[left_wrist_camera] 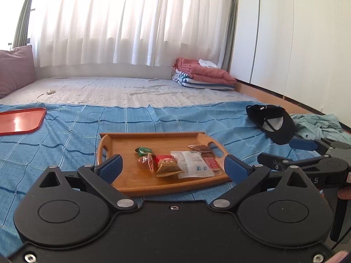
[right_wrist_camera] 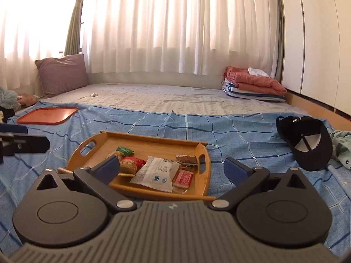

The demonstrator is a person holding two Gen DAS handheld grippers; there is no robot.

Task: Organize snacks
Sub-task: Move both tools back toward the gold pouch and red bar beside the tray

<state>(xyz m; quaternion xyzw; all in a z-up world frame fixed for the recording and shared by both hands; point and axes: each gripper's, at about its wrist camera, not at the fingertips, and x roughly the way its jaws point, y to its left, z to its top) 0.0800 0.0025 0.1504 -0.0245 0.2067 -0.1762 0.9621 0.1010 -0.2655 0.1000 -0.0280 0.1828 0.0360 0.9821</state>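
Both grippers, left and right, hover with fingers spread wide and empty above the snacks heaped in the wooden tray on the bed; I judge one packet should be singled out first.

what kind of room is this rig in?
Most likely a home bedroom. The work surface is a bed with a blue checked sheet over part of it, a pillow against the curtained window, and folded bedding stacked in the far corner.
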